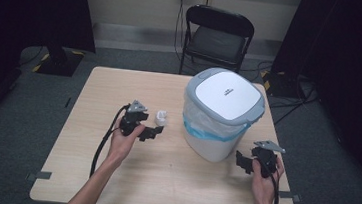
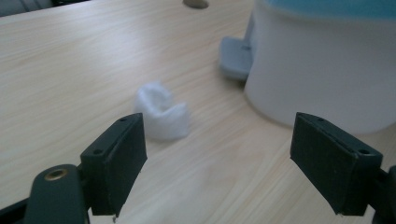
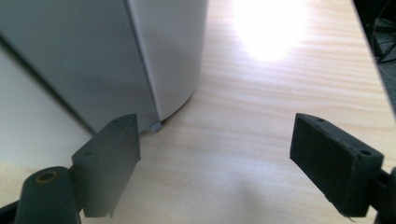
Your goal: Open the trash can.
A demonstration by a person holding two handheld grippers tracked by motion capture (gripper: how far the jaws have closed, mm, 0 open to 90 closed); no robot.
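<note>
Jaws of the left gripper (image 2: 217, 163) are standing apart near the white wad (image 2: 162, 114) at frame centre; the right gripper (image 3: 215, 163) is gaping empty beside the bin (image 3: 93, 56) at upper left.

Bare tabletop (image 1: 120, 86) left of crumpled tissue (image 1: 160, 116); bin (image 1: 220, 116) blocks right side.
</note>
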